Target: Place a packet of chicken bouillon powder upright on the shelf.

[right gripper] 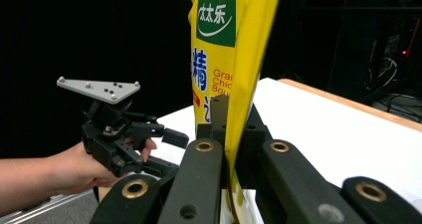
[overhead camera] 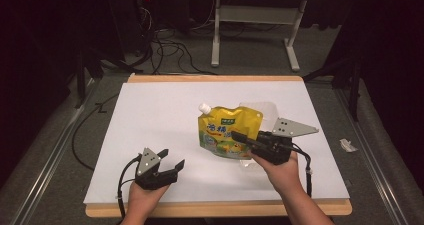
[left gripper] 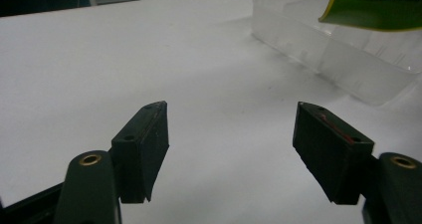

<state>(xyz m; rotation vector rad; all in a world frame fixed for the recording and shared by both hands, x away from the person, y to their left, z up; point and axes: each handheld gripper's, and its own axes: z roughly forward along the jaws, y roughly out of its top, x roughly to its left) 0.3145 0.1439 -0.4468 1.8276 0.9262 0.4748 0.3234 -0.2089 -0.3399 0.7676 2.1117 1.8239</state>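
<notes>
The right gripper (overhead camera: pixel 239 136) pinches the yellow pouch (overhead camera: pixel 227 131) above the clear tray (left gripper: pixel 343 59); the left gripper (overhead camera: pixel 171 158) rests spread near the desk's (overhead camera: pixel 150 105) front edge.

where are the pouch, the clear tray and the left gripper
pouch (overhead camera: pixel 227 132): high view, yellow front panel
clear tray (left gripper: pixel 318 52): left gripper view, near side wall
left gripper (overhead camera: pixel 171 158): high view, midway between its open fingertips

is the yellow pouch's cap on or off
On: a white cap sits on the spout of the yellow pouch, which the right gripper clamps.
</notes>
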